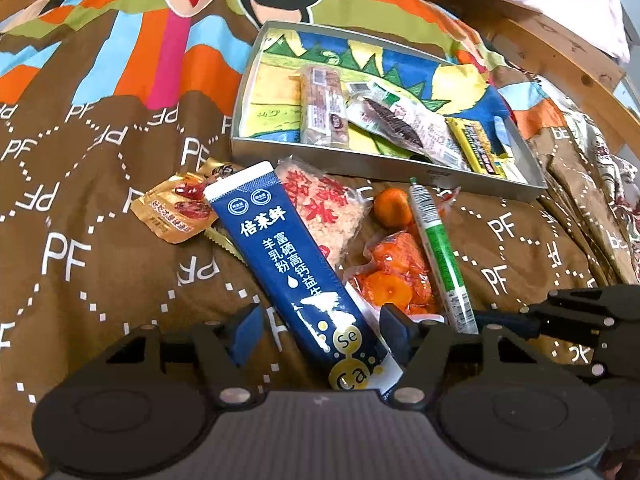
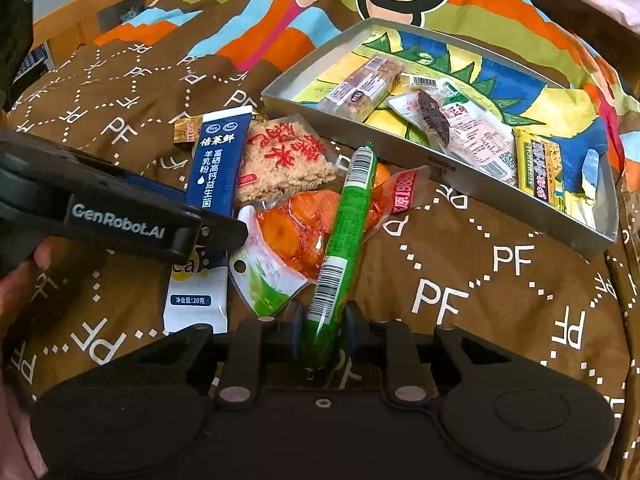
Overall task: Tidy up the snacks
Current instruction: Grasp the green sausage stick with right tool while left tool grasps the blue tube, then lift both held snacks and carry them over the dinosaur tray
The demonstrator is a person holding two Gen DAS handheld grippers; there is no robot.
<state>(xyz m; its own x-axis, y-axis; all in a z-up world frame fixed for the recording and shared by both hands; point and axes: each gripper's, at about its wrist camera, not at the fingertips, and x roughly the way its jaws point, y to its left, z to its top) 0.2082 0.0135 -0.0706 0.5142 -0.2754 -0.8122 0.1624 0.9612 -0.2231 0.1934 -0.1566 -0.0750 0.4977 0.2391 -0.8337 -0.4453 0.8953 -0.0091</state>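
A blue milk-powder sachet (image 1: 288,248) (image 2: 216,160) lies on the patterned bedspread, its near end between the fingers of my left gripper (image 1: 320,310). A strip of cloth shows between the left pad and the sachet, so the jaws stand open around it. A green sausage stick (image 1: 436,248) (image 2: 348,224) leans on an orange snack pack (image 2: 296,232). Its near end sits between the pads of my right gripper (image 2: 323,320), which flank it closely with thin gaps. The silver tray (image 1: 360,162) (image 2: 500,200) behind holds several snacks.
A rice-cracker pack (image 1: 320,204), a mandarin (image 1: 392,206) and a gold date pack (image 1: 176,212) lie loose by the sachet. A wooden bed rail (image 1: 560,52) runs behind the tray. A person's hand (image 2: 20,280) holds the left gripper (image 2: 160,228).
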